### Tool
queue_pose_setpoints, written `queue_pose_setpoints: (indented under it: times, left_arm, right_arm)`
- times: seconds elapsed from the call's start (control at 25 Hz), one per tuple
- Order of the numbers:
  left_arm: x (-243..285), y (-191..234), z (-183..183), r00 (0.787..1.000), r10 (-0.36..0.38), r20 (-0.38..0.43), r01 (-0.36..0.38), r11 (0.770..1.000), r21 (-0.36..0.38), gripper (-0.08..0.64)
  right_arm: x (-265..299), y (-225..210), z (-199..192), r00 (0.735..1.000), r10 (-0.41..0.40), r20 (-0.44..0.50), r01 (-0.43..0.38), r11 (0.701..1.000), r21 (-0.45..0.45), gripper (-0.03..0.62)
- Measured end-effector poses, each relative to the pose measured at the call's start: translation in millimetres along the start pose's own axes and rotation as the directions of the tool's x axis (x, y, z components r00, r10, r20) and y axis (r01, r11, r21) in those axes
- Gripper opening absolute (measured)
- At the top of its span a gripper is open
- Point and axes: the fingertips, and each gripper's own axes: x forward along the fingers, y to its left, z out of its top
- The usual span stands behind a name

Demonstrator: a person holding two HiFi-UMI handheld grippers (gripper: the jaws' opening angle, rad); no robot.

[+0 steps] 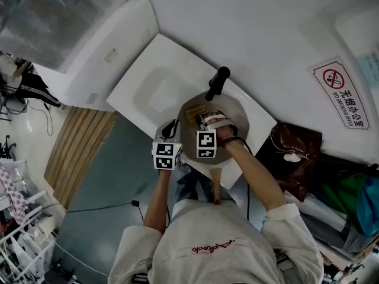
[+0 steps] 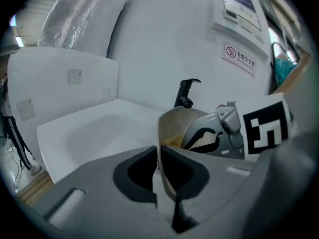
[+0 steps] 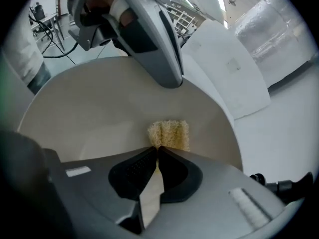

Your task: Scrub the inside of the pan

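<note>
A round pan with a beige inside is held tilted over the right end of the white sink; its wooden handle points back at the person. My left gripper is shut on the pan's thin left rim. My right gripper reaches into the pan, shut on a yellow scrub sponge that presses against the pan's inner wall. The sponge shows as a yellow bit in the head view. In the left gripper view, the right gripper lies inside the pan.
A black faucet stands just behind the pan. On the wall to the right hangs a no-smoking sign. A brown bag and other clutter sit right of the sink. White panels flank the basin's left side.
</note>
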Motion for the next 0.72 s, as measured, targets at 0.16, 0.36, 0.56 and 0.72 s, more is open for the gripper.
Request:
queue_pose_setpoints:
  times: [0.16,0.36,0.56,0.72]
  left_arm:
    - [1,0,1,1.000,0.001,0.004,-0.001,1.000,-0.002,0.026]
    - [1,0,1,1.000,0.001,0.002,-0.001,1.000,-0.001,0.025]
    - [1,0,1,1.000,-0.003,0.000,0.003,1.000,-0.001,0.025]
    - [1,0,0,1.000,-0.004,-0.001,0.004,1.000,0.000,0.025]
  right_arm:
    - [5,2,0,1.000,0.020,-0.018,-0.020,1.000,-0.019,0.023]
    - [8,1,-2,0.999,0.023,-0.025,-0.024,0.999,-0.028,0.023]
    - [9,-4,-12,0.999,0.027,-0.038,-0.027,1.000,0.009,0.023]
    - [9,-9,-29,0.998,0.030,-0.063,-0.028,0.999,0.032,0.023]
